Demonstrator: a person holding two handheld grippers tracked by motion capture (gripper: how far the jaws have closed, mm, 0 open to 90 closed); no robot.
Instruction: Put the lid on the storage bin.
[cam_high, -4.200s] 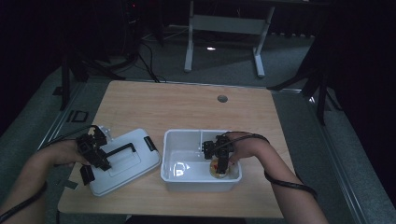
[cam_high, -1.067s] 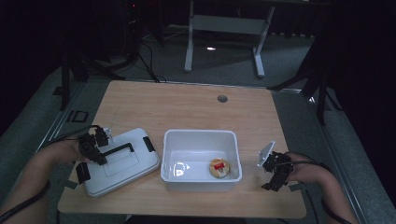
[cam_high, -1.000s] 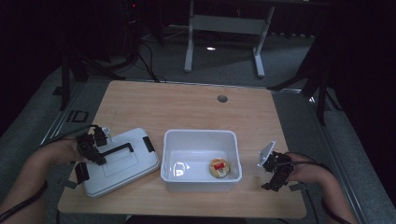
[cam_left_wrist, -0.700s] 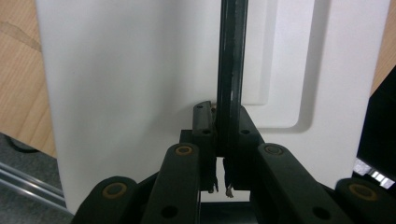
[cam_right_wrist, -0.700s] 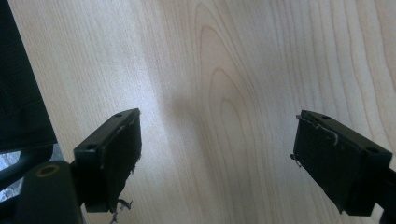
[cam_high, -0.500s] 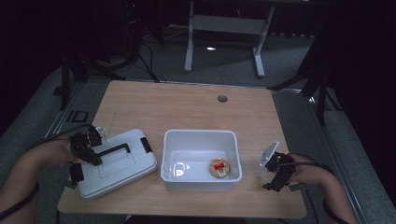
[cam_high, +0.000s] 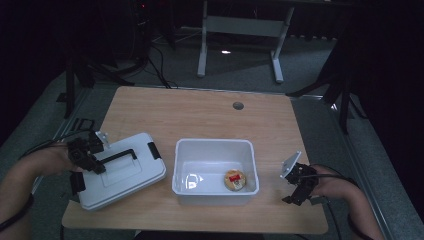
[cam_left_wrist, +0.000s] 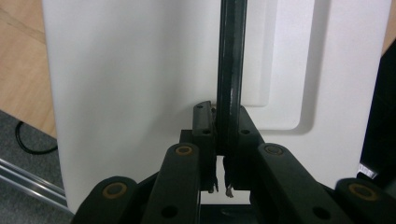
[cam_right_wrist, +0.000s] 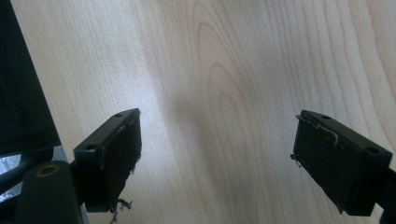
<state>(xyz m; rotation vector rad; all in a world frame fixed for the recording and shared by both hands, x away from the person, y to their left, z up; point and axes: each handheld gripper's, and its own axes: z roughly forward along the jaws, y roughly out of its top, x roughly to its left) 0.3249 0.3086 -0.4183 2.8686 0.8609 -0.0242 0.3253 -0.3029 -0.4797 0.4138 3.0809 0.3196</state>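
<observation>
A white box lid with a black handle is at the table's left, its left end raised. My left gripper is shut on that handle. In the left gripper view the gripper pinches the thin black handle in front of the white lid. An open white bin stands mid-table with a small round orange item on its floor. My right gripper hovers right of the bin. In the right gripper view the gripper is open over bare wood, with nothing between its fingers.
A round cable hole sits at the table's far middle. A grey desk frame stands on the floor behind. Cables lie on the floor by the table's far left corner. Bare wood stretches behind the bin and the lid.
My right gripper has left the bin, the round item staying inside, and now rests at the right. My left gripper has risen slightly with the handle, tilting the lid.
</observation>
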